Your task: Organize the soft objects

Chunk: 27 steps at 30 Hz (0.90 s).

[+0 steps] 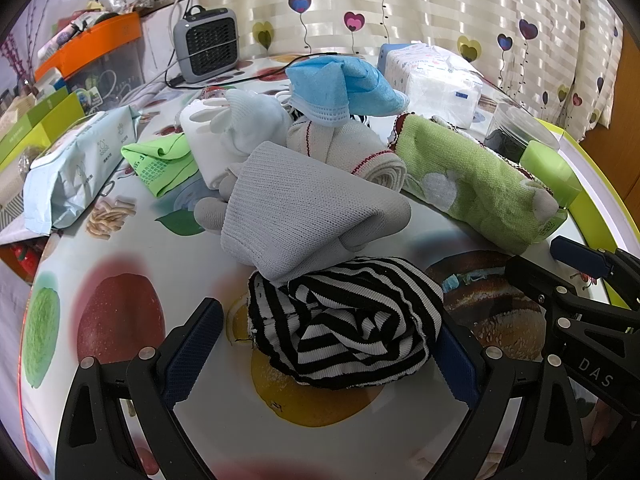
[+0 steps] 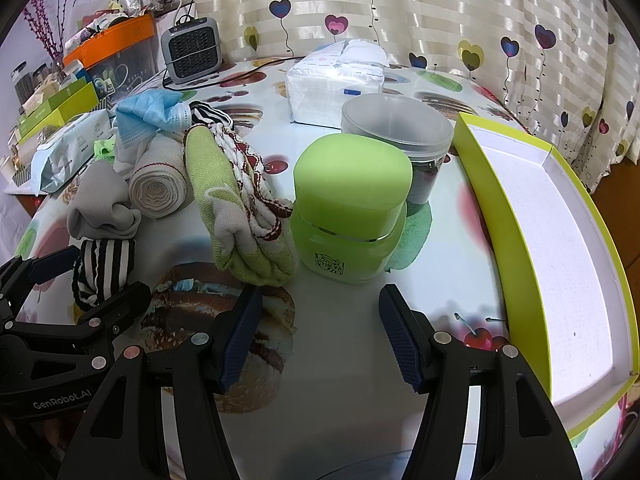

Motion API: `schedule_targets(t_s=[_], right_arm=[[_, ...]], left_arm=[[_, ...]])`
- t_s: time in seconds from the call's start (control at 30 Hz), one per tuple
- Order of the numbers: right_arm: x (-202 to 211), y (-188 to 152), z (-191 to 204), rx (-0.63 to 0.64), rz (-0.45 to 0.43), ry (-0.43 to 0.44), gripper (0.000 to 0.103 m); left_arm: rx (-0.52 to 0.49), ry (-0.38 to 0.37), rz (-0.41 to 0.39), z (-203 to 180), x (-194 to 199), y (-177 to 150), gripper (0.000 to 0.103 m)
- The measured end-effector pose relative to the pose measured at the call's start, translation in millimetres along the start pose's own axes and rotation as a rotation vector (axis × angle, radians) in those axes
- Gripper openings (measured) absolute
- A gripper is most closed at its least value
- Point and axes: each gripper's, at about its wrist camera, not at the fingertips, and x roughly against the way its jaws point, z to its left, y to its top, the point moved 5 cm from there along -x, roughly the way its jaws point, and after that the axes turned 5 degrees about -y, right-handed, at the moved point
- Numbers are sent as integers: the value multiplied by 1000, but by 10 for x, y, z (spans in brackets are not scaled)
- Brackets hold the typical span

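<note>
A crumpled black-and-white striped cloth [image 1: 348,328] lies on the fruit-print table between the fingers of my left gripper [image 1: 326,320], which is open; the right pad touches the cloth and the left pad stands apart from it. Behind it sit a grey knit cloth [image 1: 304,208], a folded green towel [image 1: 472,176], a rolled white cloth with red stitching [image 1: 352,148] and a blue mask [image 1: 340,88]. My right gripper [image 2: 320,300] is open with nothing in it, just in front of a green jar [image 2: 348,208] and beside the green towel [image 2: 240,216].
A shallow yellow-green box [image 2: 560,248] with a white inside lies at the right. A clear jar [image 2: 400,132] and a tissue pack [image 2: 332,84] stand behind the green jar. A wet-wipes pack [image 1: 76,168], a small heater [image 1: 206,44] and cluttered boxes line the left.
</note>
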Motion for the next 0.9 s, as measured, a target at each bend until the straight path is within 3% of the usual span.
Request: schedule_targets(t_s=[0.67, 0.9], right_arm=[[2, 0, -6, -1, 0, 2, 62], [71, -36, 56, 26, 7, 24, 62]], left_arm=[[-1, -1, 0, -2, 1, -1, 98], [-46, -39, 17, -23, 85, -108, 98]])
